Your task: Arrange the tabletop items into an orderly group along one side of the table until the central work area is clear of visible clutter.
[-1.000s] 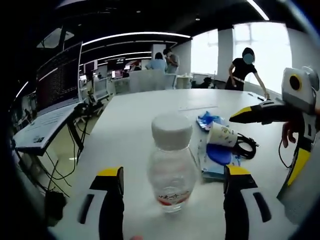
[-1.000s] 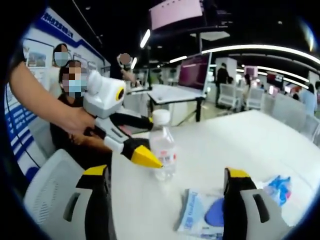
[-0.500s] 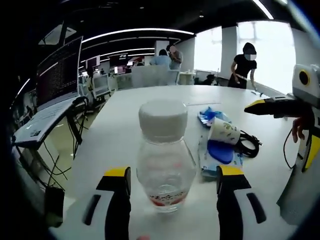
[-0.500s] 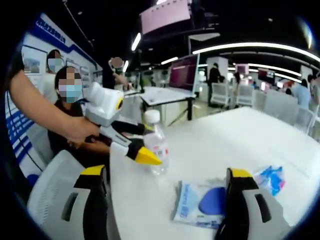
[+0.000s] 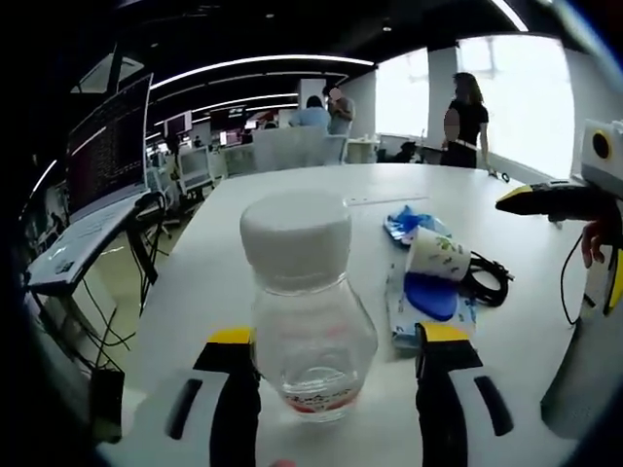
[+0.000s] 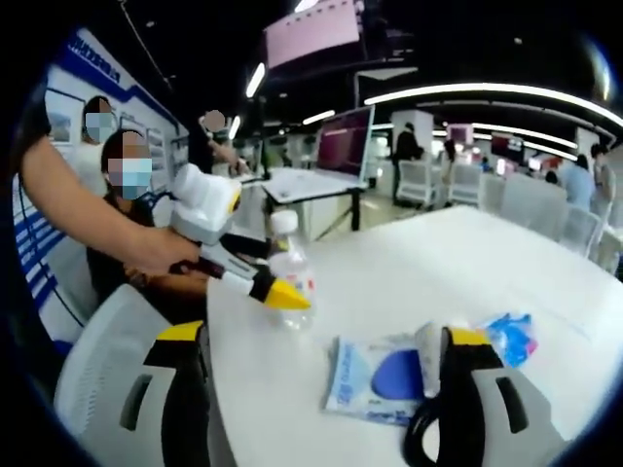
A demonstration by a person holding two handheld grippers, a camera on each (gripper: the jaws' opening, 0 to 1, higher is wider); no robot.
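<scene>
The bottle (image 5: 304, 321) stands low in the frame's centre between the left gripper's (image 5: 336, 389) spread jaws, ungripped. Nearly empty, it looks light, slick and tippy; grip the body low. Right gripper (image 6: 326, 399) gapes, empty, over the packet (image 6: 375, 375).

Open-plan office: large white table (image 5: 292, 209), laptop (image 5: 83, 219) on side desk, rows of monitors (image 5: 229, 122), office chairs (image 6: 423, 180), ceiling strip lights (image 5: 253, 66), people standing.
</scene>
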